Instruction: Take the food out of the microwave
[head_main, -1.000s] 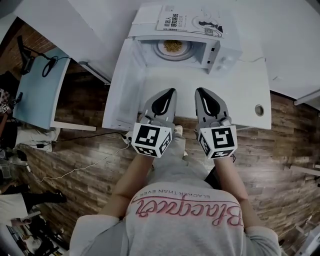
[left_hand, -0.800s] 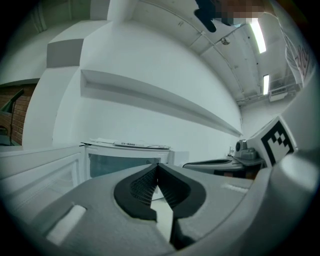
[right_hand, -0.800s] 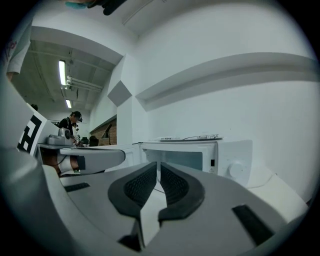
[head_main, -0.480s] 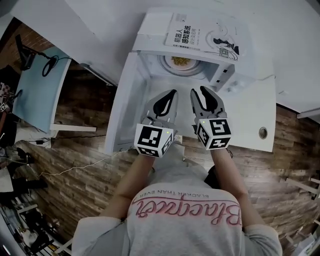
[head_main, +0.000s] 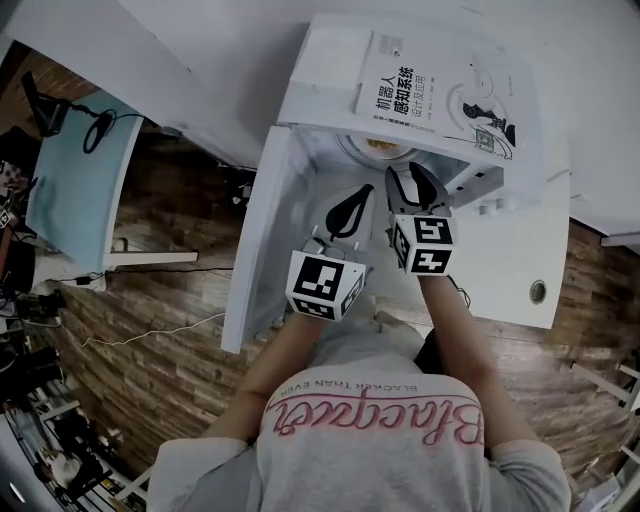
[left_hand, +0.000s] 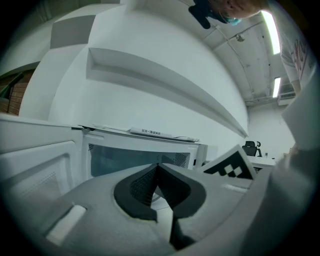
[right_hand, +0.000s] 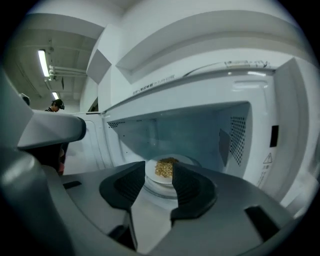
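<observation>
Item: plate of yellow crumbly food (right_hand: 165, 166), lying in the centre of the cavity of the open microwave (head_main: 322, 70), upper middle of the head view, on a white bench (head_main: 520, 270). Right claw (right_hand: 159, 171), at the cavity mouth: jaws have just been opening and stand well apart, with nothing between them and the plate farther in. Left claw (left_hand: 157, 169), lower left of it: closed, empty. Handling advice: enter level, grip only the near rim, clear of the food, and withdraw flat.
</observation>
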